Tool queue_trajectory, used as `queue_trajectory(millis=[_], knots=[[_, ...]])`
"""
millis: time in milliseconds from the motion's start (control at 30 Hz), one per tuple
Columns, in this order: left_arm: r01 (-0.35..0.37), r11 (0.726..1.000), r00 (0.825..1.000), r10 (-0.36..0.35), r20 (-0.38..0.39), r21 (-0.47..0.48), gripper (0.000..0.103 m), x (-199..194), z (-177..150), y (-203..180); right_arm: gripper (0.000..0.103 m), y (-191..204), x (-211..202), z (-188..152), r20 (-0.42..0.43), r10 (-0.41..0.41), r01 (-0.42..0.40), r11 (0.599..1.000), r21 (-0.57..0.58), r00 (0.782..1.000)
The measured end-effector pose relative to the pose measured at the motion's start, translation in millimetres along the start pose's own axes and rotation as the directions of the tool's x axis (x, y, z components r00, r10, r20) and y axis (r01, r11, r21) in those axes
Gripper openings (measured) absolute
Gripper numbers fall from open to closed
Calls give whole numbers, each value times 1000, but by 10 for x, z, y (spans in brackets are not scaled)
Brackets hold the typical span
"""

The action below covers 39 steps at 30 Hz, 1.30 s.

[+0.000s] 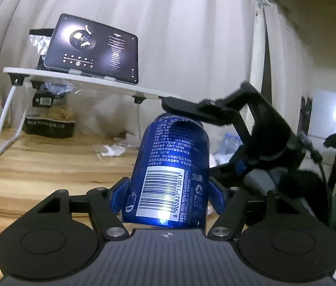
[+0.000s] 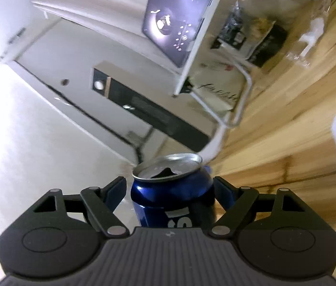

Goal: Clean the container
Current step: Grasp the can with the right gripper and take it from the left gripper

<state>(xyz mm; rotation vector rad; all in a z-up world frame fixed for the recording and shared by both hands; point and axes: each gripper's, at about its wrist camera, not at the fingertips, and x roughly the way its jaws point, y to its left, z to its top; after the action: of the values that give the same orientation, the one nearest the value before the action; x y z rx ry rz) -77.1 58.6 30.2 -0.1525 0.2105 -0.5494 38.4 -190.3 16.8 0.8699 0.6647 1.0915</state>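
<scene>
Two grippers on one opened Pepsi can: left gripper clamped round mid-body, right gripper straddling upper body, contact unclear. Held above wooden table. Probably light, thin-walled, dentable, slick; grip mid-body gently

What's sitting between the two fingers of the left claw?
A blue aluminium Pepsi can, barcode towards the camera, fills the gap of the left gripper, in the left wrist view.

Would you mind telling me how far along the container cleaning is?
Early. Done: the blue can is gripped low by the left tool. In hand: the right tool straddles its opened top, grip unclear. Left: the cleaning itself; no wiping shows.
</scene>
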Motion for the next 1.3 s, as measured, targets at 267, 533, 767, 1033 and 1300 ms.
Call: queue_trajectory(millis=[267, 533, 767, 1033, 1300], knots=[[-134, 983, 990, 128, 55, 126, 90, -24, -34, -221, 68, 22, 20, 37, 38, -95, 87, 981, 174, 995], [-109, 988, 991, 100, 94, 107, 67, -80, -11, -167, 68, 58, 83, 29, -12, -169, 166, 946, 277, 986], [27, 991, 992, -10, 124, -132, 67, -201, 28, 234, 89, 55, -136, 8, 81, 14, -20, 996, 82, 997], [176, 952, 980, -144, 140, -251, 67, -227, 4, 444, 89, -107, -140, -46, 73, 111, -118, 988, 95, 991], [69, 981, 991, -46, 125, -183, 83, -223, -19, 291, 66, -21, -57, -180, 90, 54, -60, 996, 63, 994]])
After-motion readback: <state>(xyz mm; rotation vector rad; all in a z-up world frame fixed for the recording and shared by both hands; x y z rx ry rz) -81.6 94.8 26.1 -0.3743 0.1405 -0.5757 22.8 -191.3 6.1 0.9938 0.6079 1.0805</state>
